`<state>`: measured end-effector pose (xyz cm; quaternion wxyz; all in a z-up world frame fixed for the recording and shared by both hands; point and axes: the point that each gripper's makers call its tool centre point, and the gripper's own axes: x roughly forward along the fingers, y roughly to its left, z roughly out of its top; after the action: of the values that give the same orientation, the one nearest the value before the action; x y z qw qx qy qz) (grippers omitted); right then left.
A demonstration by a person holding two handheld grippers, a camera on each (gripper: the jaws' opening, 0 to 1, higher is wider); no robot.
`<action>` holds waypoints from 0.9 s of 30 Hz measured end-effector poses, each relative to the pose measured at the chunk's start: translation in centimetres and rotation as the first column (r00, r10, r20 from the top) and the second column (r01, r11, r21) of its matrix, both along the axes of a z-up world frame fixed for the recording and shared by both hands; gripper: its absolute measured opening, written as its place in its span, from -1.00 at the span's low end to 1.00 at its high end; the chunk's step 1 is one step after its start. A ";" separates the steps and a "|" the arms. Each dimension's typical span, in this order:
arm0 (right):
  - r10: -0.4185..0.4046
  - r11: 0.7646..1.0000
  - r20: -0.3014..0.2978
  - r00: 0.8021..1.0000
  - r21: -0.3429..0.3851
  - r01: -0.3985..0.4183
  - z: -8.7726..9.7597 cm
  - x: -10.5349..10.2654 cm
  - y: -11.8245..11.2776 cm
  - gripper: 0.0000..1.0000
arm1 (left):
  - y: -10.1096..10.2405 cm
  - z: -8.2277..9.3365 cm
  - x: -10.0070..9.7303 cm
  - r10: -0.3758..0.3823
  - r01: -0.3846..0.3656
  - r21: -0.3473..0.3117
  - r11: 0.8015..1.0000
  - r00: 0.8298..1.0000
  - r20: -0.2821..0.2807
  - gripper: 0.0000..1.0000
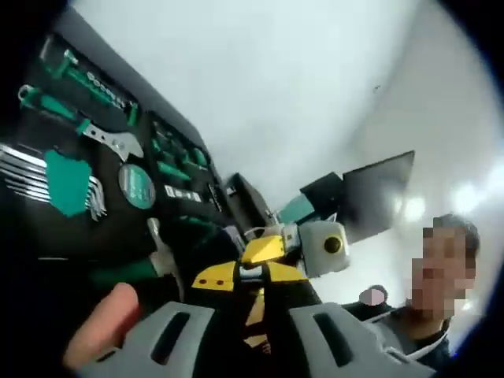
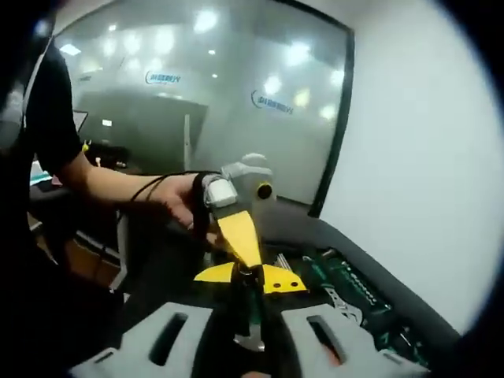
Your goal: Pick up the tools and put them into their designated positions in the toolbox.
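The open toolbox [image 1: 118, 228] lies at the left of the left gripper view. Its black foam holds green-handled tools, an adjustable wrench [image 1: 114, 140], a hex key set [image 1: 67, 185] and a round tape measure [image 1: 137, 186]. My two grippers face each other closely above its edge. In that view my left gripper [image 1: 252, 335] has the yellow-and-grey right gripper [image 1: 264, 264] right in front of its jaws. In the right gripper view a dark, green-edged tool [image 2: 252, 315] with a metal end stands between the jaws of my right gripper [image 2: 250, 335]. A hand holds the left gripper [image 2: 240, 236] just beyond it.
A fingertip [image 1: 102, 331] shows beside my left jaw. Toolbox foam with green tools [image 2: 346, 287] lies at the lower right of the right gripper view. A glass wall [image 2: 197, 102] and a white wall [image 2: 417, 157] stand behind. A person [image 1: 425, 315] is at the right.
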<state>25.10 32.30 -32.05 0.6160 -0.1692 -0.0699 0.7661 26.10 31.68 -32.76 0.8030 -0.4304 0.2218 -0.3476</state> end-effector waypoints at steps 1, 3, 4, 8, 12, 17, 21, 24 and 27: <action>-0.013 1.000 0.015 1.000 -0.024 0.013 -0.3 0.6 0.2 -0.83 | 1.7 0.1 0.3 0.057 -0.057 0.011 0.998 0.998 0.027 -0.75; -0.032 0.999 0.006 0.999 -0.035 0.032 -0.2 1.6 0.7 -0.83 | 4.1 0.7 0.2 0.120 -0.120 -0.001 0.993 0.991 0.056 -0.75; -0.060 0.997 -0.040 0.997 -0.058 0.057 -0.4 2.5 1.1 -0.83 | 6.3 1.8 0.1 0.181 -0.180 -0.020 0.983 0.975 0.125 -0.75; -0.164 0.977 -0.174 0.971 -0.166 0.135 -2.6 5.4 3.4 -0.83 | 16.1 3.1 -0.5 0.449 -0.545 0.105 0.832 0.772 0.450 -0.75; -0.182 0.963 -0.167 0.969 -0.231 0.141 -5.4 5.8 5.0 -0.82 | 22.7 2.1 -1.7 0.586 -0.771 0.103 0.628 0.557 0.588 -0.78; -0.193 0.944 -0.126 0.973 -0.293 0.149 -7.3 6.2 5.3 -0.66 | 21.9 1.1 -2.6 0.610 -0.751 0.062 0.657 0.577 0.543 -0.80; -0.119 0.955 -0.137 0.983 -0.287 0.076 -4.6 6.8 4.1 -0.39 | 22.0 1.3 -2.5 0.612 -0.739 0.024 0.674 0.576 0.541 -0.80; -0.183 0.975 -0.238 0.954 -0.171 0.144 1.8 10.0 4.9 -0.57 | 22.4 0.4 -2.3 0.627 -0.743 0.043 0.668 0.593 0.505 -0.80; -0.378 0.926 -0.201 0.904 -0.098 0.365 5.3 16.1 8.1 -0.84 | 23.0 0.0 -2.0 0.647 -0.755 0.046 0.654 0.590 0.483 -0.80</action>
<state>41.18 40.38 -26.74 0.7494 -0.1131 0.0532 0.6502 24.05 54.71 -32.79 0.9486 -0.2929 -0.1068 -0.0544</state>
